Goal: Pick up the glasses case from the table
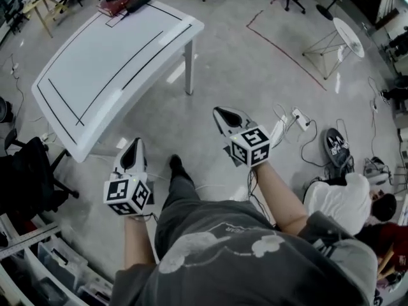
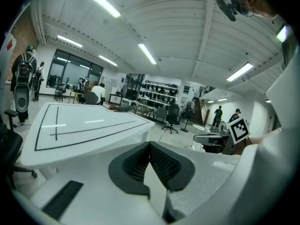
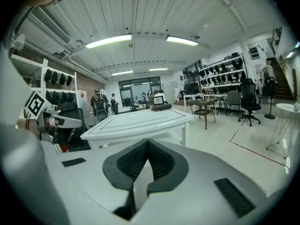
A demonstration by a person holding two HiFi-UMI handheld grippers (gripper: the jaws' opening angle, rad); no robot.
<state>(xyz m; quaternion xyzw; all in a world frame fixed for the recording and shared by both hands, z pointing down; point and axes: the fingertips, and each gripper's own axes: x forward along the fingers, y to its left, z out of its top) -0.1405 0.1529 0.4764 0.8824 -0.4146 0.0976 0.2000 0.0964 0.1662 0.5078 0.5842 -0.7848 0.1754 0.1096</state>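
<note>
The dark glasses case [image 1: 139, 2] lies at the far end of the white table [image 1: 108, 75], beside a red book [image 1: 113, 6] and a small framed screen. It shows as a small dark shape in the left gripper view [image 2: 125, 108] and in the right gripper view [image 3: 161, 107]. Both grippers hang over the floor, short of the table's near edge and pointing towards it. My left gripper [image 1: 135, 144] [image 2: 150, 146] is shut with nothing in it. My right gripper [image 1: 218, 111] [image 3: 147, 144] has its jaws together and is also empty.
A black office chair [image 1: 25, 177] stands left of the table's near corner. To the right are a power strip with cables [image 1: 299, 118], a person sitting on the floor [image 1: 347, 199] and a round white side table [image 1: 347, 37]. Storage boxes [image 1: 57, 260] sit at lower left.
</note>
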